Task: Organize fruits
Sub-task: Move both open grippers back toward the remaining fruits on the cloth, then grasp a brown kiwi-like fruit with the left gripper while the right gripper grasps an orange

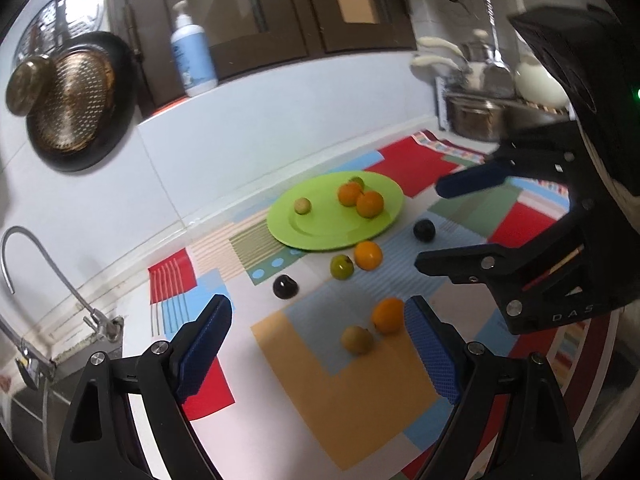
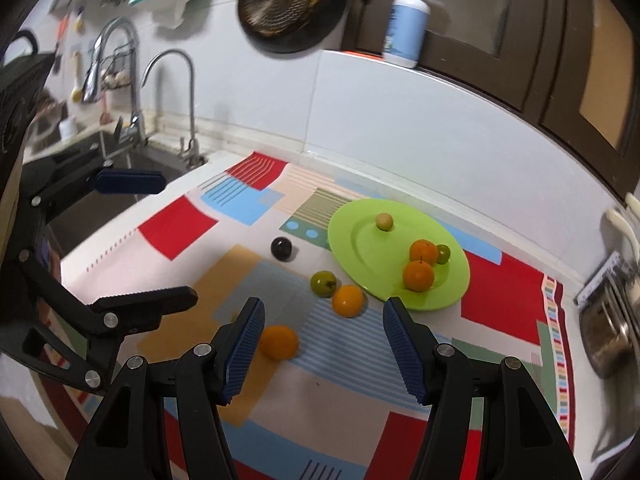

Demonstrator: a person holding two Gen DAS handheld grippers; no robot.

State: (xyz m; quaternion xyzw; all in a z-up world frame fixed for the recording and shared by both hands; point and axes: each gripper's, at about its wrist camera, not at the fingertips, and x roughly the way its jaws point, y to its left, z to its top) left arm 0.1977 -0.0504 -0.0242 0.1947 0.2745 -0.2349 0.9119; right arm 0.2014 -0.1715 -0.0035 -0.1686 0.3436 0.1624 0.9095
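Observation:
A green plate [image 1: 320,228] [image 2: 360,248] lies on a patchwork mat and holds two oranges [image 1: 360,198] [image 2: 420,264], a green fruit [image 2: 443,254] and a pale yellow fruit [image 1: 302,205] [image 2: 384,221]. Loose on the mat are an orange [image 1: 368,255] [image 2: 348,300], a green fruit [image 1: 341,267] [image 2: 323,282], a dark plum [image 1: 285,287] [image 2: 281,249], a second plum [image 1: 424,230], another orange [image 1: 387,314] [image 2: 279,342] and a brownish fruit [image 1: 357,339]. My left gripper [image 1: 316,320] is open and empty above the mat. My right gripper [image 2: 324,320] is open and empty; it also shows in the left wrist view [image 1: 448,224].
The mat [image 1: 360,400] [image 2: 500,308] covers the counter. A sink with a tap [image 2: 176,92] [image 1: 24,248] is at the left end. A lotion bottle [image 1: 192,56] [image 2: 406,28] stands on the sill. A strainer [image 1: 76,100] hangs on the wall. Pots [image 1: 480,116] stand on the right.

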